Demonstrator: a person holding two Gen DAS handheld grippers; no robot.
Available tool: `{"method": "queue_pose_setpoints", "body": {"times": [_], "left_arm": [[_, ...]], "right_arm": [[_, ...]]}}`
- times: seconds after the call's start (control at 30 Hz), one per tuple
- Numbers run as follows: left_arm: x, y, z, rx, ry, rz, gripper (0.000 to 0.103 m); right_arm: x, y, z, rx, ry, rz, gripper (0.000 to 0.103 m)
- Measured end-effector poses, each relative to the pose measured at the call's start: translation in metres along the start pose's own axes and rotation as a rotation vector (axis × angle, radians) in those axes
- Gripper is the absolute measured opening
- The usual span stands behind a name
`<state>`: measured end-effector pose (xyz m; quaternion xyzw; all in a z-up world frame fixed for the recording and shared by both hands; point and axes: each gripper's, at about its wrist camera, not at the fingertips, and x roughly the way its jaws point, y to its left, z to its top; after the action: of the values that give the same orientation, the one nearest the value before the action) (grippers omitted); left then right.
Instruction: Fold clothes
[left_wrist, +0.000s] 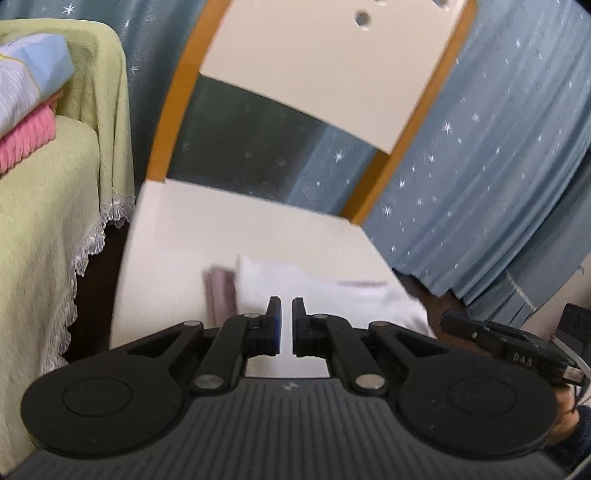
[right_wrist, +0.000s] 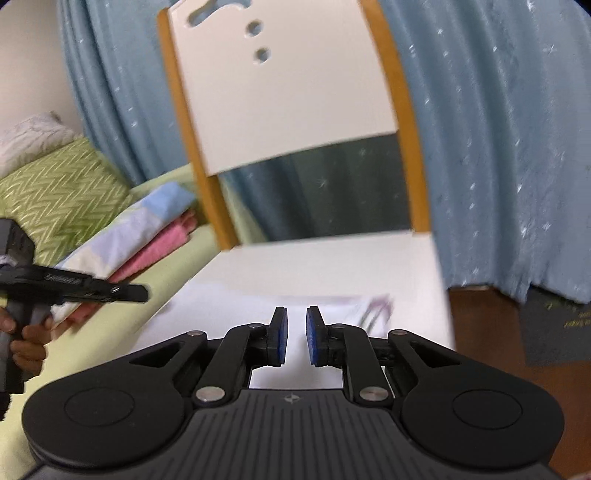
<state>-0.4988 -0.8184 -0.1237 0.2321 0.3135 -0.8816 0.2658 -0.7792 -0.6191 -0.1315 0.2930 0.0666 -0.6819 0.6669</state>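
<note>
A white folded garment (left_wrist: 325, 291) lies flat on the smooth white seat of a chair (left_wrist: 207, 229), toward the seat's front edge; it looks soft and matte, with a mauve striped band showing at its left side in the left wrist view and faint purple lines near its right end (right_wrist: 373, 308) in the right wrist view, though motion blur hides finer detail. The chair has orange wooden side rails and a flat white back panel (right_wrist: 288, 96) pierced by round holes. The left hand-held gripper (left_wrist: 287, 310) hangs just above the garment's near edge, its black fingers with blue pads set only a narrow gap apart and gripping nothing. The right hand-held gripper (right_wrist: 296, 325) sits over the same garment's near part, its blue-padded fingers a little farther apart, also with nothing between them. Each tool shows in the other's camera: the right one at the right edge (left_wrist: 495, 332), the left one held in a fist at the left edge (right_wrist: 74, 288). Beside the chair's left side stands a bed with a pale green textured coverlet (left_wrist: 44, 206) trimmed in white lace, carrying a stack of folded fabrics (right_wrist: 147, 229): a pink knit under a pastel blue-and-lilac sheet. A green zigzag-patterned pillow (right_wrist: 62, 192) rests behind the stack. A blue curtain (right_wrist: 498, 147) scattered with white stars hangs in folds behind the chair.
</note>
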Motion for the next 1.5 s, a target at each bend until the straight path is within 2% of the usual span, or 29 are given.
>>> {"method": "queue_pose_setpoints", "body": {"times": [0.1, 0.13, 0.27, 0.3, 0.33, 0.37, 0.43, 0.63, 0.83, 0.93, 1.0, 1.03, 1.13, 1.2, 1.27, 1.3, 1.4, 1.5], "left_arm": [[0.020, -0.003, -0.014, -0.003, 0.074, 0.058, 0.001], [0.021, -0.004, -0.016, -0.005, 0.074, 0.065, 0.001], [-0.001, -0.021, -0.015, 0.022, 0.040, 0.144, 0.004], [-0.008, -0.029, -0.016, 0.032, 0.034, 0.186, 0.006], [-0.015, -0.037, -0.016, 0.043, 0.029, 0.230, 0.011], [-0.020, -0.046, -0.019, 0.051, 0.030, 0.275, 0.018], [-0.032, -0.065, -0.027, 0.055, 0.046, 0.351, 0.025], [-0.063, -0.110, -0.066, 0.024, 0.119, 0.450, 0.034], [-0.099, -0.137, -0.094, 0.036, 0.109, 0.538, 0.046], [-0.118, -0.150, -0.101, 0.035, 0.098, 0.552, 0.051], [-0.131, -0.159, -0.106, 0.033, 0.090, 0.557, 0.058], [-0.137, -0.164, -0.110, 0.037, 0.084, 0.563, 0.065], [-0.153, -0.182, -0.121, 0.061, 0.069, 0.580, 0.069], [-0.163, -0.193, -0.129, 0.075, 0.060, 0.584, 0.076], [-0.173, -0.202, -0.137, 0.086, 0.040, 0.571, 0.096], [-0.178, -0.207, -0.142, 0.091, 0.028, 0.561, 0.099], [-0.188, -0.217, -0.153, 0.104, 0.001, 0.564, 0.102], [-0.192, -0.226, -0.159, 0.128, 0.007, 0.606, 0.102]], "right_arm": [[0.014, 0.009, -0.021, 0.001, 0.079, -0.033, 0.016], [0.017, 0.010, -0.025, 0.004, 0.085, -0.046, 0.016], [-0.005, 0.015, -0.017, 0.017, 0.010, -0.053, 0.019], [-0.013, 0.018, -0.015, 0.020, -0.009, -0.062, 0.025], [-0.022, 0.022, -0.013, 0.024, -0.022, -0.075, 0.033], [-0.030, 0.025, -0.013, 0.030, -0.032, -0.088, 0.038], [-0.044, 0.033, -0.017, 0.059, -0.024, -0.113, 0.050], [-0.083, 0.056, -0.043, 0.124, 0.037, -0.142, 0.063], [-0.120, 0.077, -0.056, 0.144, 0.039, -0.157, 0.068], [-0.138, 0.088, -0.055, 0.129, 0.031, -0.162, 0.074], [-0.148, 0.097, -0.055, 0.116, 0.033, -0.161, 0.077], [-0.153, 0.101, -0.056, 0.110, 0.037, -0.163, 0.080], [-0.168, 0.115, -0.059, 0.084, 0.057, -0.195, 0.089], [-0.178, 0.124, -0.062, 0.059, 0.068, -0.220, 0.093], [-0.188, 0.131, -0.066, 0.039, 0.077, -0.260, 0.102], [-0.192, 0.136, -0.068, 0.026, 0.077, -0.290, 0.103], [-0.204, 0.147, -0.074, -0.024, 0.072, -0.346, 0.103], [-0.212, 0.150, -0.078, -0.016, 0.077, -0.345, 0.103]]}}
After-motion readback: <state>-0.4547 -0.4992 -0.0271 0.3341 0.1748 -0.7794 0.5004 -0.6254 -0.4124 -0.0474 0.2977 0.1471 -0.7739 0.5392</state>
